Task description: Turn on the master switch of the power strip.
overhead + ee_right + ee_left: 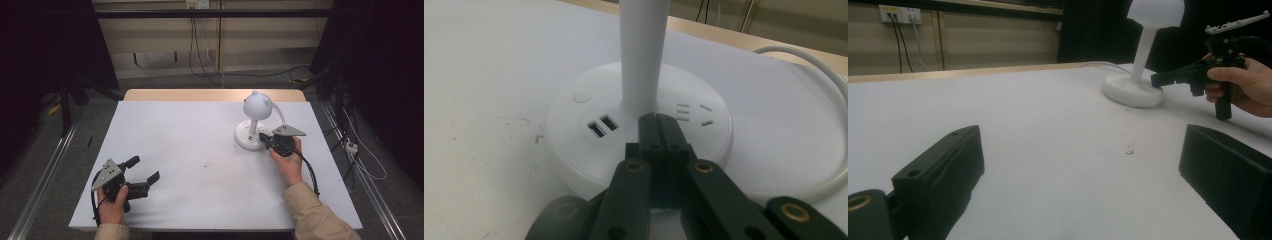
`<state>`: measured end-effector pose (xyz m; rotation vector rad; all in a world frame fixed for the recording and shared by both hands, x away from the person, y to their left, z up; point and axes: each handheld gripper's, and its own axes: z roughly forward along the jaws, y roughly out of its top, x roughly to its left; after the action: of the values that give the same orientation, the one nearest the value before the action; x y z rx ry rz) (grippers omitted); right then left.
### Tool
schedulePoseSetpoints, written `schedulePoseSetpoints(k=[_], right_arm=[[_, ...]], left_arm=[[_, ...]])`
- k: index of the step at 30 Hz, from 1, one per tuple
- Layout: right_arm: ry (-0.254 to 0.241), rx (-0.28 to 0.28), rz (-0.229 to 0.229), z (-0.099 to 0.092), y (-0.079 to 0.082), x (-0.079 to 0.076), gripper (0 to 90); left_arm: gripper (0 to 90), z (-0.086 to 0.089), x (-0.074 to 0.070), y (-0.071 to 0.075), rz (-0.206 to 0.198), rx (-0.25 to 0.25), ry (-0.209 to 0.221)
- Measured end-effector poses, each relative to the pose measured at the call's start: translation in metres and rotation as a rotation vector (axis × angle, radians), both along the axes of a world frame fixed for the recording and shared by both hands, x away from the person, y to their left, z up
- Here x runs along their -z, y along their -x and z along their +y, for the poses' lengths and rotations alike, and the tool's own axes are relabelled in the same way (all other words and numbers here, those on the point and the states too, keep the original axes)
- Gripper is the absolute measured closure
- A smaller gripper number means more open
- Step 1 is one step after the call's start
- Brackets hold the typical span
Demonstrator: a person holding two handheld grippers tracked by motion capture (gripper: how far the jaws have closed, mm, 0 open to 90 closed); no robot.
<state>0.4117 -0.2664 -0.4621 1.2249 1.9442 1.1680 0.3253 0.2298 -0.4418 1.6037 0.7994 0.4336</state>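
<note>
High view shows my right gripper [265, 139] on the right side of the table [190, 150], its jaws pressed together with nothing between them. Their tips are over the round base of the white lamp [256, 120], just beside its stem, at the far right. My left gripper [144, 170] rests at the near left, jaws wide apart and empty, well apart from the lamp.

Smooth white plastic lamp [639, 115] (matt black gripper [658, 131]).
</note>
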Motion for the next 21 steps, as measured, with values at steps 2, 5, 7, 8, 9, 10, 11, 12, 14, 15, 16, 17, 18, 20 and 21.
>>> schedulePoseSetpoints(k=[2, 5, 7, 8, 9, 10, 11, 12, 14, 15, 16, 17, 18, 20, 21], right_arm=[[0.0, -0.002, 0.0, -0.0001, -0.0002, 0.0001, 90.0], [-0.006, -0.001, 0.004, -0.0007, -0.0004, 0.0001, 90.0], [-0.001, 0.0, 0.003, -0.0002, -0.0002, 0.0001, 90.0], [-0.001, 0.003, 0.002, 0.0001, -0.0001, 0.0001, 90.0], [0.0, 0.003, 0.003, 0.0002, -0.0001, 0.0001, 90.0], [0.001, 0.004, 0.003, 0.0004, -0.0002, 0.0, 90.0], [0.002, 0.004, 0.002, 0.0005, -0.0001, 0.0, 90.0], [0.002, 0.004, 0.001, 0.0005, -0.0001, 0.0001, 90.0], [0.007, 0.005, 0.001, 0.0008, -0.0001, 0.0, 90.0], [0.009, 0.006, 0.002, 0.0011, 0.0, -0.0001, 90.0], [0.009, 0.006, 0.002, 0.0009, -0.0001, -0.0001, 90.0], [0.003, 0.005, 0.003, 0.0006, -0.0001, 0.0002, 90.0], [0.001, 0.006, 0.004, 0.0006, -0.0001, 0.0002, 90.0], [0.009, 0.007, 0.003, 0.0011, 0.0, -0.0001, 90.0], [0.008, 0.008, 0.004, 0.0012, 0.0, -0.0001, 90.0]], left_arm=[[4.1, -0.0002, 0.0, 0.0, 0.001, 0.0, 0.0], [4.1, 0.0001, -0.0001, 0.0, -0.001, 0.0, 0.002], [4.1, 0.0002, -0.0002, 0.0, -0.002, -0.001, 0.005], [4.1, 0.0001, -0.0003, 0.0001, -0.001, -0.002, 0.005], [4.1, 0.0001, -0.0003, 0.0002, -0.001, -0.001, 0.006], [4.1, 0.0001, -0.0003, 0.0002, -0.001, 0.0, 0.005], [4.1, 0.0001, -0.0003, 0.0002, -0.001, -0.001, 0.004], [4.1, 0.0001, -0.0003, 0.0002, -0.001, -0.001, 0.005], [4.1, 0.0003, -0.0003, 0.0002, -0.001, -0.002, 0.004], [4.1, 0.0003, -0.0004, 0.0003, -0.001, -0.004, 0.007], [4.1, 0.0004, -0.0005, 0.0005, 0.0, -0.004, 0.008], [4.1, 0.0003, -0.0006, 0.0006, 0.0, -0.005, 0.009], [4.1, 0.0004, -0.0006, 0.0007, -0.001, -0.005, 0.01], [4.1, 0.0005, -0.0004, 0.0005, -0.001, -0.005, 0.009], [4.1, 0.0006, -0.0003, 0.0005, 0.0, -0.006, 0.009]])
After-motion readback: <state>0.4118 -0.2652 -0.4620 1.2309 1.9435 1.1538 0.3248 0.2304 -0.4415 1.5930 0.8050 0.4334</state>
